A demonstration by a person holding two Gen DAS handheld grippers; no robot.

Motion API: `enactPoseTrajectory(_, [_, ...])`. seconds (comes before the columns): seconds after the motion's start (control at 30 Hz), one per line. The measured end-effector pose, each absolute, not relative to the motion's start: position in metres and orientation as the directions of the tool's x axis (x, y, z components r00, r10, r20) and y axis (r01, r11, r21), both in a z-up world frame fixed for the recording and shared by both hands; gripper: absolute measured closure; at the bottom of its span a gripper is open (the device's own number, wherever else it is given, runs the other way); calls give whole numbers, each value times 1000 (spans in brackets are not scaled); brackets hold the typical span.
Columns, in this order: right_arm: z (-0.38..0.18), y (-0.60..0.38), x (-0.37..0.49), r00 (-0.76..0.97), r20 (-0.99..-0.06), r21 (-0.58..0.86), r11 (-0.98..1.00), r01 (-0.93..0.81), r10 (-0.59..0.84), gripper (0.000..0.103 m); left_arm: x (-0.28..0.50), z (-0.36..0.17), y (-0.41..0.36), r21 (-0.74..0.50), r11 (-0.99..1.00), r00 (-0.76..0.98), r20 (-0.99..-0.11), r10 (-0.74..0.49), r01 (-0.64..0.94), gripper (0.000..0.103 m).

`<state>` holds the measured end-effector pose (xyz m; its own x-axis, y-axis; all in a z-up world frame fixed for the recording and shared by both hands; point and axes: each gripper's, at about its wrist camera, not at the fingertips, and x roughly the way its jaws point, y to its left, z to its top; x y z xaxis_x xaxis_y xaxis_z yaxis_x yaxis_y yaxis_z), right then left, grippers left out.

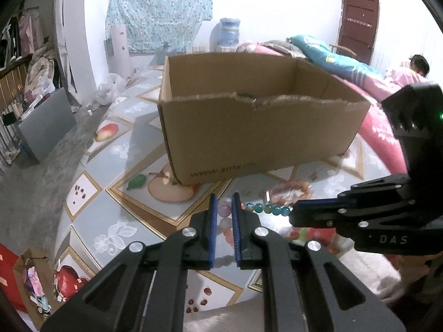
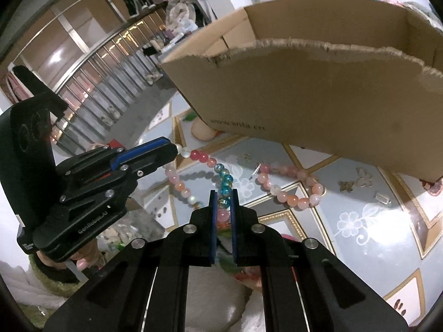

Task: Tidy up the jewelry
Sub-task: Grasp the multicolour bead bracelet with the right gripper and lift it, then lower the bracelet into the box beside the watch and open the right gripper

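Two grippers share one bead strand (image 2: 218, 170): left gripper (image 2: 173, 149) and right gripper (image 2: 223, 202) jaws both clamped on it, probably stretching it flat for the cardboard box (image 2: 318, 94).

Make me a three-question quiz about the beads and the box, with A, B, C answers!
1. Where does the pink bead bracelet lie?
A. inside the box
B. on the table in front of the box
C. on the floor

2. What colour are the beads just beyond the right gripper tips?
A. blue-green
B. black
C. white

3. How is the cardboard box?
A. taped shut
B. squashed flat
C. open at the top

Answers:
1. B: the right wrist view shows it on the patterned tablecloth, in front of the box wall.
2. A: the multicolour bead strand has shiny blue-green beads there, with pink ones along the rest.
3. C: the left wrist view looks over its torn rim into the inside. The left gripper grips the strand's other end.
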<state>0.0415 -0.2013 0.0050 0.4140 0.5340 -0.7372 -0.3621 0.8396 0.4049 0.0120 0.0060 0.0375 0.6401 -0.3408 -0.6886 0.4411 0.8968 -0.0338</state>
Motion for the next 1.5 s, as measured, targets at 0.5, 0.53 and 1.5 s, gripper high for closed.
enactPoseTrajectory(0.5, [103,-216,103,529,-597,398,795,-457,603,96,55,155,-19,18,847,729,-518,-447,531,93])
enactPoseTrajectory(0.53, [103,-218,115,521,-607,403,797,-450,600,96,69,156,-23,24,846,724,-531,-440,532,93])
enactPoseTrajectory(1.5, [73,-247,183,443,-695,470,824,-316,566,92,182,98,-39,0,884,616,-717,-326,468,89])
